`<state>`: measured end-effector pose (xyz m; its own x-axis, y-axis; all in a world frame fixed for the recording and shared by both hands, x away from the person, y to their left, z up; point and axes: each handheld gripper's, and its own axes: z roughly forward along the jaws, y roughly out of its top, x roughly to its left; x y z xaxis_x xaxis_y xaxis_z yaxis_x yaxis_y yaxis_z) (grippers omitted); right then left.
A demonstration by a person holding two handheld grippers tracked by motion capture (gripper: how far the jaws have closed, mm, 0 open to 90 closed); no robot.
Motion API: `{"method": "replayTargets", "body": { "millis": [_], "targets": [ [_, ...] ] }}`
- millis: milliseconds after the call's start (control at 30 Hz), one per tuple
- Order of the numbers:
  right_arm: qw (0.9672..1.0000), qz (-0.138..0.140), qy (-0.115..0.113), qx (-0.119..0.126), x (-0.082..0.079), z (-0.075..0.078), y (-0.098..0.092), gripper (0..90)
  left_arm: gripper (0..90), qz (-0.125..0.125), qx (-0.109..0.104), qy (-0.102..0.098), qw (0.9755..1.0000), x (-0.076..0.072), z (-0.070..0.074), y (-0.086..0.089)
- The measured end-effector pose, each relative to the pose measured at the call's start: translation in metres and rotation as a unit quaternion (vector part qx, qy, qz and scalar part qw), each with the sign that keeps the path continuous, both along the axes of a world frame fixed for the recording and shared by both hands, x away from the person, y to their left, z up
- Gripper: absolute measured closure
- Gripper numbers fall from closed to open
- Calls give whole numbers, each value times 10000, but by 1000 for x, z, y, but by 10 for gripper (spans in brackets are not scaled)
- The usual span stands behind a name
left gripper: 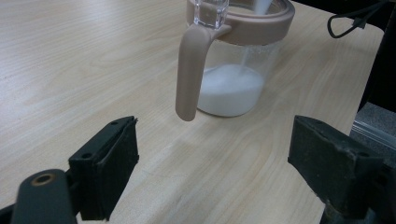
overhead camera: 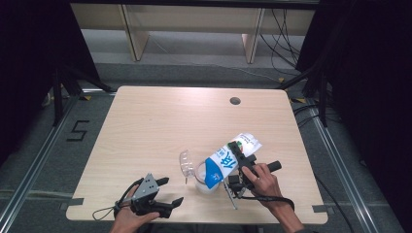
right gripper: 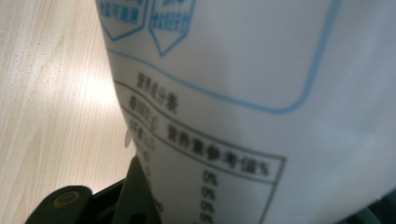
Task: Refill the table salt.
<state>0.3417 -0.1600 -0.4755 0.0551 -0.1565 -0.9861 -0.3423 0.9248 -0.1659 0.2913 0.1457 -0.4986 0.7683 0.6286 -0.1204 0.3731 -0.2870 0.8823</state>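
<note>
The right gripper (overhead camera: 239,162) grasps a blue and white bag (overhead camera: 228,160) between its jaws and holds it tilted, mouth down, over a clear jar (left gripper: 236,60). A thin white stream falls into the jar, where white powder (left gripper: 229,93) lies on the bottom. The jar has a beige rim and handle (left gripper: 191,70), and its clear lid (overhead camera: 186,164) stands open. It stands near the front of the desk (overhead camera: 155,126). The left gripper (overhead camera: 165,191) is released and holds nothing, near the jar.

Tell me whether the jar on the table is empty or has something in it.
Partly filled. The left gripper view shows the clear jar with a white layer at its bottom and a thin white stream falling in; the tilted bag hangs over it in the high view.
</note>
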Motion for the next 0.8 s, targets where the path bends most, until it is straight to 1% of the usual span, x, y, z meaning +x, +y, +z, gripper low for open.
{"method": "replayTargets", "body": {
  "millis": [33, 67, 100, 133, 200, 233, 267, 300, 333, 367, 400, 433, 467, 600, 633, 667, 700, 767, 800],
  "targets": [
    [10000, 6, -26, -78, 0, 1, 0, 626, 152, -2, 3, 0, 10000, 0, 0, 0],
    [10000, 53, 11, 36, 1, 0, 0, 626, 152, -31, -24, -4, 10000, 0, 0, 0],
    [10000, 37, 1, 23, 1, 0, 0, 626, 152, -59, -1, -36, 10000, 1, 0, 0],
    [10000, 43, 9, 21, 1, 0, 0, 627, 152, -2, 3, -1, 10000, 0, 0, 0],
    [9998, -113, 129, 127, 0, -2, -2, 628, 152, -6, 2, -5, 10000, 0, 0, 0],
    [9998, -99, 128, 125, 0, -2, -1, 629, 152, -13, -8, -5, 10000, 0, 0, 0],
    [9998, -83, 106, 111, 0, -2, -1, 629, 152, -4, 6, -3, 10000, 0, 0, 0],
    [9999, -71, 96, 93, 0, -2, -1, 629, 152, -23, -25, -6, 10000, 0, 0, 0],
    [10000, 36, 10, -16, 1, 0, 0, 630, 152, -24, -23, -10, 10000, 0, 0, 0],
    [10000, 41, -8, -48, 1, 1, 0, 631, 152, -20, -28, -6, 10000, 0, 0, 0],
    [9997, -86, 131, 213, 0, -3, -2, 631, 152, 1, 7, -4, 10000, 0, 0, 0],
    [9993, -159, 194, 279, 0, -5, -2, 631, 152, 2, 3, -3, 10000, 0, 0, 0],
    [9998, -48, 127, 170, 1, -3, -2, 631, 152, -25, -22, -10, 10000, 0, 0, 0],
    [9999, -12, 110, 97, 1, -1, -2, 632, 152, -24, -21, -6, 10000, 0, 0, 0],
    [9999, -7, 117, 104, 1, -2, -2, 632, 152, -6, 9, -7, 10000, 0, 0, 0],
    [9999, -7, 112, 95, 1, -1, -2, 632, 152, -26, -16, -12, 10000, 0, 0, 0],
    [9999, -18, 83, 138, 1, -2, -2, 634, 152, -6, -3, -5, 10000, 0, 0, 0],
    [9999, -29, 106, 83, 2, -2, -2, 634, 152, -28, -29, -8, 10000, 0, 0, 0],
    [9999, -29, 82, 119, 1, -2, -2, 634, 152, -50, 10, -41, 10000, 1, 0, 0]
  ]
}}
